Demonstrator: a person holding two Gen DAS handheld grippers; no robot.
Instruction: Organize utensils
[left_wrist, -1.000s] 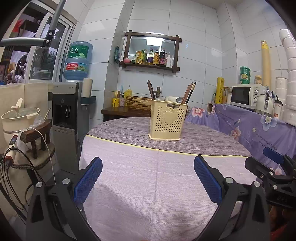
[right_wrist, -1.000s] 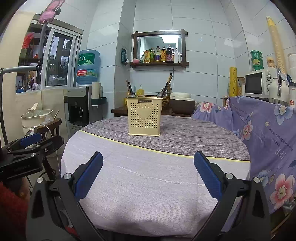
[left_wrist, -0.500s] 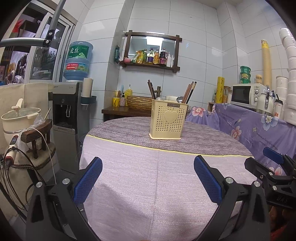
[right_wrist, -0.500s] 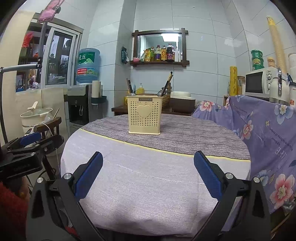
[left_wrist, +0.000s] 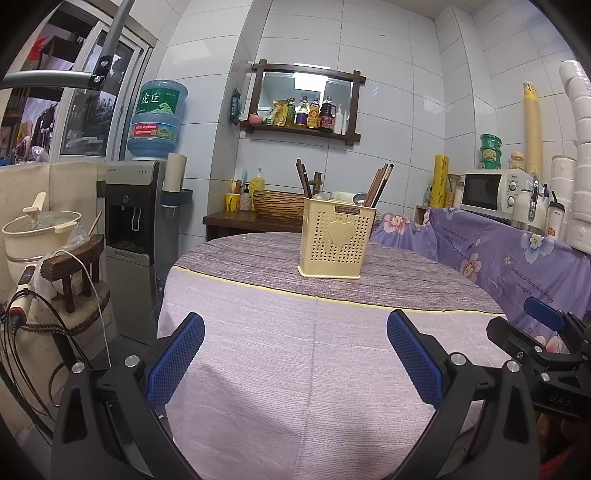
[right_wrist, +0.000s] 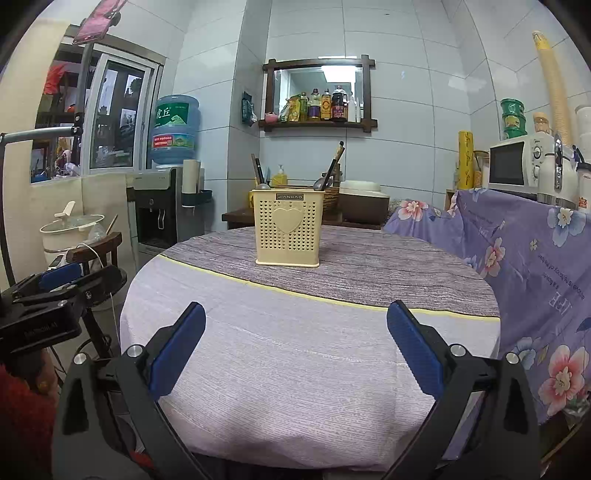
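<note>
Your left gripper (left_wrist: 295, 354) sits low in the left wrist frame with its blue-padded fingers (left_wrist: 175, 363) spread wide apart; nothing lies between them and they touch nothing, hanging over the near edge of the cloth-covered bench (left_wrist: 295, 369). Your right gripper (right_wrist: 295, 343) matches it in the right wrist frame: fingers (right_wrist: 415, 349) wide apart, holding nothing, above the pale near part of the bench (right_wrist: 295, 369).

The cream perforated utensil holder (left_wrist: 337, 242) stands upright on the grey-striped far part of the bench, a little right of centre in the left wrist frame and just left of centre in the right wrist frame (right_wrist: 287, 227), well apart from both pairs of fingers. Dark chopsticks (left_wrist: 378, 184) lean out of its top right, another pair (left_wrist: 303, 181) out of its top left, and a spoon bowl (right_wrist: 319, 182) shows at the rim.

At the far right of the left wrist frame you can see your other gripper beside the floral purple cloth (left_wrist: 498, 251).
</note>
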